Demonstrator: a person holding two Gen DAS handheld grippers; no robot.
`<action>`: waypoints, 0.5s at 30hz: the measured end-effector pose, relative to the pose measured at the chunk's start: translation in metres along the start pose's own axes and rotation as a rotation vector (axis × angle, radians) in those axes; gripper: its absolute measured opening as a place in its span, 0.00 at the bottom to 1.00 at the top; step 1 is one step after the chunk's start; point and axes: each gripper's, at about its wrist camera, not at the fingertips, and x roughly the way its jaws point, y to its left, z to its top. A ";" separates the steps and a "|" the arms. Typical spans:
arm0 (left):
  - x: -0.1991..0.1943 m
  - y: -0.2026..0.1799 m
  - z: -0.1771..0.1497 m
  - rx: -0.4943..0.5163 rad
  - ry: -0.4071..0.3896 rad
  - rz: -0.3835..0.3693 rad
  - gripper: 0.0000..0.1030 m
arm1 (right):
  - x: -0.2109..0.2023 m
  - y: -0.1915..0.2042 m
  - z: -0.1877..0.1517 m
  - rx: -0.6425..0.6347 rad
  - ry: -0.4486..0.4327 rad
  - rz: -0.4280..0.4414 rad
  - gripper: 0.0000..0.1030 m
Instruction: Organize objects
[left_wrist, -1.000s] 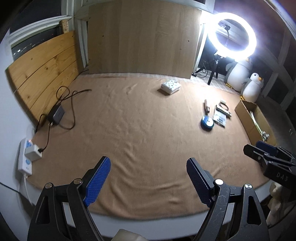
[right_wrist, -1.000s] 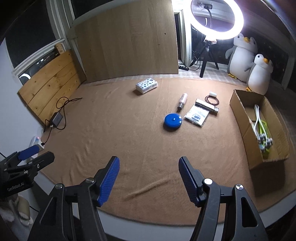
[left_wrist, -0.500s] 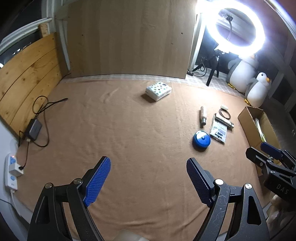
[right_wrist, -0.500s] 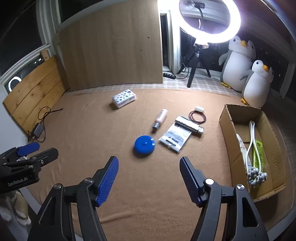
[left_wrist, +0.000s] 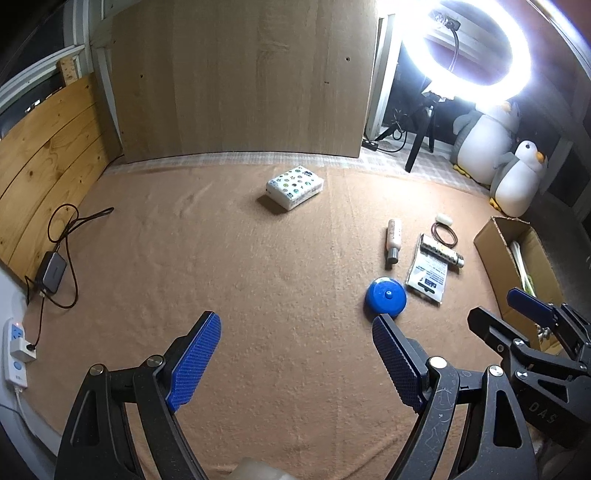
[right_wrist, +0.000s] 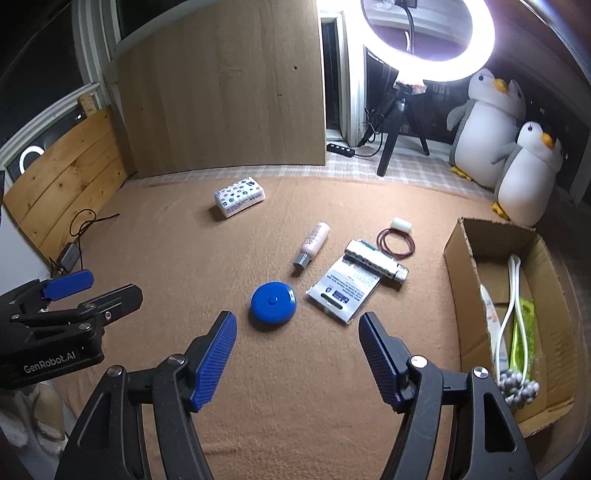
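On the tan blanket lie a round blue case (right_wrist: 273, 304), a pink bottle (right_wrist: 313, 244), a silver packet (right_wrist: 344, 289), a long printed tube (right_wrist: 377, 261), a coil of dark red cord (right_wrist: 396, 240), a small white roll (right_wrist: 401, 224) and a patterned tissue pack (right_wrist: 240, 197). A cardboard box (right_wrist: 461, 254) at the right holds white cable and a green packet. My right gripper (right_wrist: 297, 334) hangs open just short of the blue case, nothing between its fingers. My left gripper (left_wrist: 296, 338) is open over bare blanket, the blue case (left_wrist: 385, 297) just beyond its right fingertip.
Two penguin plush toys (right_wrist: 509, 147) and a ring light on a tripod (right_wrist: 424, 40) stand at the back right. A wooden board (right_wrist: 221, 92) leans at the back. A black adapter with cable (left_wrist: 53, 271) and a white power strip (left_wrist: 14, 350) lie at the left edge.
Both grippers have moved forward over the blanket toward the objects, which now sit closer and lower in both views. The jaws stayed open.
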 end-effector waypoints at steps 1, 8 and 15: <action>-0.002 0.001 0.000 0.002 -0.002 0.001 0.88 | -0.001 0.002 0.001 -0.001 -0.001 0.000 0.63; -0.016 0.021 0.000 0.034 -0.035 0.012 0.90 | -0.006 0.027 0.005 0.001 -0.014 0.002 0.63; -0.010 0.051 -0.004 0.070 -0.009 -0.010 0.90 | 0.000 0.050 0.004 0.038 -0.012 -0.040 0.66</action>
